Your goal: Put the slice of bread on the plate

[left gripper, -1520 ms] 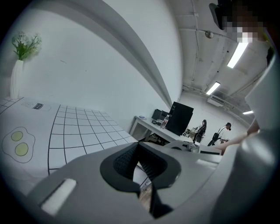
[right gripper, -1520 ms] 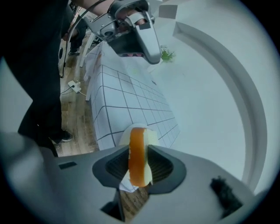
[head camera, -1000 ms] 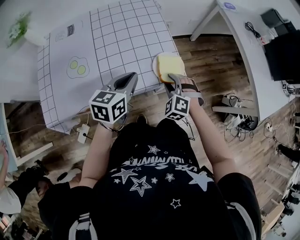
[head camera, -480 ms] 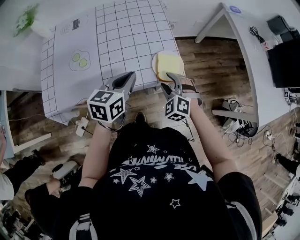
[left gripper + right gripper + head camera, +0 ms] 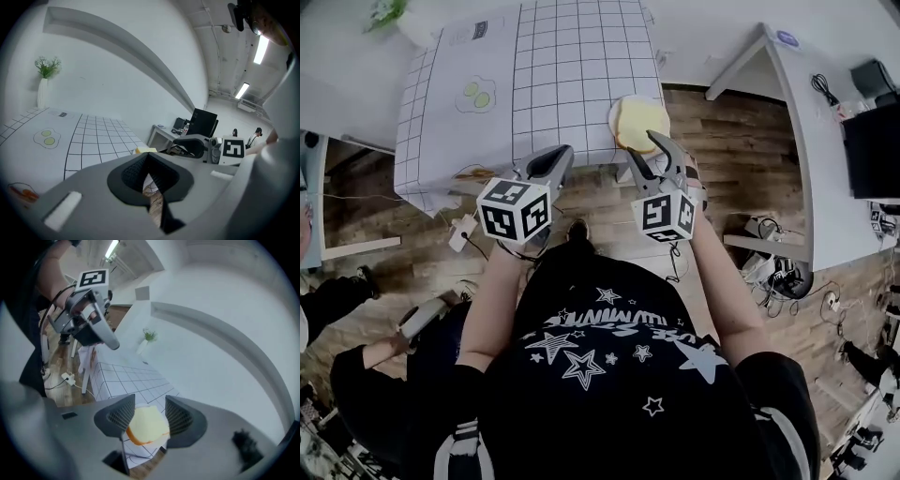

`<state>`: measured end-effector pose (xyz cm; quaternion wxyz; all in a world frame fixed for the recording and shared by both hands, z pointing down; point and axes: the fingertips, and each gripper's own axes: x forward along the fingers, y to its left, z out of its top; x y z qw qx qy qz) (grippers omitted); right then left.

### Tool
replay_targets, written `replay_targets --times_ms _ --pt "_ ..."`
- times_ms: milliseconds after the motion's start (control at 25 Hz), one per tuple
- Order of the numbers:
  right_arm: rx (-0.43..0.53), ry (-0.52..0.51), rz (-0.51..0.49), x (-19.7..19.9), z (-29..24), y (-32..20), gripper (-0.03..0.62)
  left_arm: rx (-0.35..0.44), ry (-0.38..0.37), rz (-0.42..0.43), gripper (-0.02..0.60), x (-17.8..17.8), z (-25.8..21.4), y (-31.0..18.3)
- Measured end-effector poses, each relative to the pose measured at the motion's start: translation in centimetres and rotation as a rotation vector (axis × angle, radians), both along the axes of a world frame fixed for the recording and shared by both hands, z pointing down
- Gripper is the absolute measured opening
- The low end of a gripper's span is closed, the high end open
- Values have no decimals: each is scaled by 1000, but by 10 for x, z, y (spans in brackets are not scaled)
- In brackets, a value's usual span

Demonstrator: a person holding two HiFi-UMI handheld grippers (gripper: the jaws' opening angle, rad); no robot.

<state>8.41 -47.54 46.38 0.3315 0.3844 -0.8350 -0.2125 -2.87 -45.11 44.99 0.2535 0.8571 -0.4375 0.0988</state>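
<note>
A pale yellow slice of bread (image 5: 641, 119) lies on a round plate (image 5: 617, 125) at the near edge of the table with the checked cloth (image 5: 572, 66). My right gripper (image 5: 642, 152) hangs just before and above the plate, jaws open, touching nothing. In the right gripper view the bread (image 5: 146, 425) and the plate's orange rim (image 5: 132, 440) show beyond the open right gripper (image 5: 150, 416). My left gripper (image 5: 558, 155) is shut and empty, off the table's front edge. In the left gripper view, the left gripper (image 5: 148, 158) is shut, with the bread (image 5: 145, 150) beyond.
A fried-egg picture (image 5: 482, 94) is on the cloth's left part, with a vase of greenery (image 5: 389, 13) at the far corner. White desks (image 5: 806, 112) stand to the right. A power strip (image 5: 461, 231) and cables lie on the wooden floor. A person crouches at lower left.
My right gripper has lifted up and back from the plate with its jaws spread wider; the bread stays on the plate. The left gripper shifted slightly.
</note>
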Motion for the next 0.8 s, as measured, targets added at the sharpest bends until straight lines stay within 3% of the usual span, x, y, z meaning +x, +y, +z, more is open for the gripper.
replay_targets --times_ms 240,280,400,560,800 --pt "-34 -216 10 11 -34 38 202 15 -8 -50 9 13 -5 49" --pt "-36 -264 9 13 -39 46 188 20 -10 -60 9 15 -7 58" --pt "31 -404 11 25 -65 72 51 32 -17 -78 9 22 -10 88" --pt "93 -485 -3 35 -86 103 23 28 -37 -100 9 27 -7 130" --pt "-24 -591 79 52 -76 123 14 -14 -45 -155 9 27 3 176"
